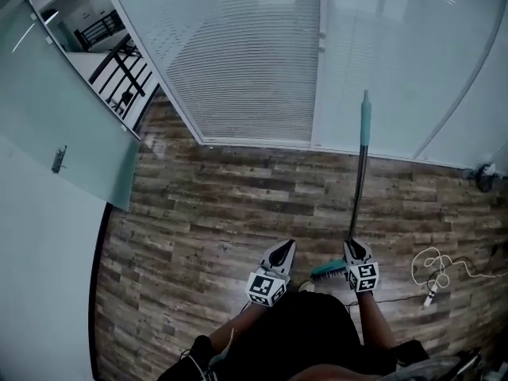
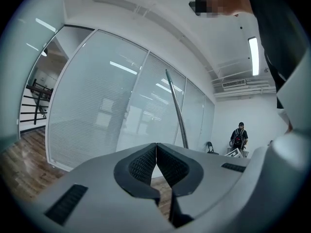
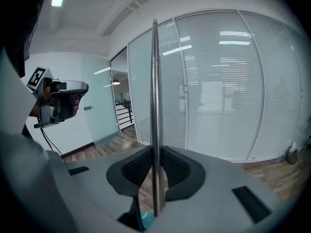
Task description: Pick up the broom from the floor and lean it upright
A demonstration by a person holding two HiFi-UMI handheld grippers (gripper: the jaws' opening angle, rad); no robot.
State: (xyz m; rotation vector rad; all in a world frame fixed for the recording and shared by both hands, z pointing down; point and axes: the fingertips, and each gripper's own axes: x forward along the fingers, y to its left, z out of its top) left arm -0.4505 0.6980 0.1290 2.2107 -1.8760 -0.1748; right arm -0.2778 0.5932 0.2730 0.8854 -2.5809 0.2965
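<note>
Broom (image 1: 361, 182) stands near upright over the wooden floor (image 1: 214, 213), its teal top end toward the glass partition (image 1: 262, 70). Right hand-held gripper (image 3: 155, 165) clamps the bare metal shaft low, just above the brush head (image 1: 328, 272). Left hand-held gripper (image 2: 156, 160) closed, empty. Probably light and stiff; the slick shaft may slip, so a higher hold would steady it.

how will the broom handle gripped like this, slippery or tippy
The broom has a smooth, thin metal pole, so it may twist or slip in the right hand-held gripper. Gripped low, with most of its length above, it will likely sway and tip. It looks stiff, probably light.
</note>
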